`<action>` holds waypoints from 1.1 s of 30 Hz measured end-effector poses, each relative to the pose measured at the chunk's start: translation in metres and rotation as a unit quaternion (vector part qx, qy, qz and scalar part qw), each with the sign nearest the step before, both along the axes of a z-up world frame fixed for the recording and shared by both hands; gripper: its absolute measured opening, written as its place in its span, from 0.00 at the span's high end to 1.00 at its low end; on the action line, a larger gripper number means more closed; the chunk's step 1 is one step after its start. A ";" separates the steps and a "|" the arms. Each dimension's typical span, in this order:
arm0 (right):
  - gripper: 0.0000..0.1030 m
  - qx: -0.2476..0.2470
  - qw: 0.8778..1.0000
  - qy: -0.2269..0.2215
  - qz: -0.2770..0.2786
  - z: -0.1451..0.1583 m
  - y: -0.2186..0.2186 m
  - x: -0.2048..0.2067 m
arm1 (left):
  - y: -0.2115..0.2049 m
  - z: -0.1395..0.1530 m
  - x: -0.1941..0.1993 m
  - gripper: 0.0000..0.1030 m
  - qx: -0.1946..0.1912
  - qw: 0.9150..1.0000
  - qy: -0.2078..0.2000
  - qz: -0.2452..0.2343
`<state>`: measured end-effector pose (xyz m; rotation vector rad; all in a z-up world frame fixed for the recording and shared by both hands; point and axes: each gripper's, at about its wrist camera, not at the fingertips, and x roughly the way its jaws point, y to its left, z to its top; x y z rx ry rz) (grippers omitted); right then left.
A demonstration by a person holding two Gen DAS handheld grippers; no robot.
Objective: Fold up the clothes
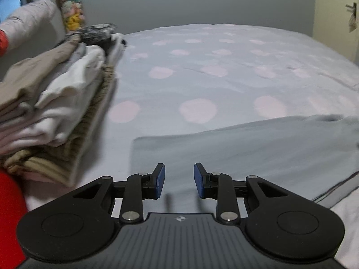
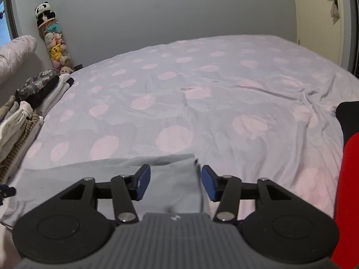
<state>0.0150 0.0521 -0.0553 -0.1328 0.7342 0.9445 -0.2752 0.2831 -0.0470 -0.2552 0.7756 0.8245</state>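
Observation:
A pale grey-blue garment [image 1: 258,148] lies flat on the bed, folded into a wide band. My left gripper [image 1: 179,180] is open and empty just above its left end. In the right wrist view the same garment [image 2: 112,179] shows under my right gripper [image 2: 176,185], which is open over the garment's right edge, holding nothing. A stack of folded clothes [image 1: 56,103] in white, beige and striped cloth sits to the left; it also shows in the right wrist view [image 2: 20,125].
The bed [image 2: 202,103] has a lilac cover with pink dots. A camouflage garment [image 2: 37,85] tops a second pile further back. A tube of plush toys [image 2: 56,47] stands against the grey wall. A door [image 2: 318,11] is at the far right. A red sleeve [image 2: 350,179] is beside my right gripper.

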 end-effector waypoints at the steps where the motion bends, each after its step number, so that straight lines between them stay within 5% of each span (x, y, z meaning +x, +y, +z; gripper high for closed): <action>1: 0.43 -0.002 1.000 0.007 0.002 0.000 -0.001 0.008 | 0.000 0.002 0.005 0.68 -0.004 1.000 -0.005 -0.006; 15: 0.39 0.025 0.989 0.146 0.017 -0.029 -0.029 0.098 | -0.010 -0.009 0.073 0.68 -0.064 0.996 -0.036 -0.056; 21: 0.39 0.064 0.963 0.257 0.054 -0.050 -0.021 0.101 | -0.016 -0.019 0.095 0.68 -0.083 0.994 -0.033 -0.064; 29: 0.46 0.016 0.957 0.284 0.056 -0.071 -0.009 0.092 | -0.025 -0.033 0.106 0.68 -0.086 0.994 -0.015 -0.070; 33: 0.49 0.033 0.936 0.345 0.058 -0.083 -0.009 0.100 | -0.023 -0.033 0.105 0.67 -0.089 0.994 -0.025 -0.066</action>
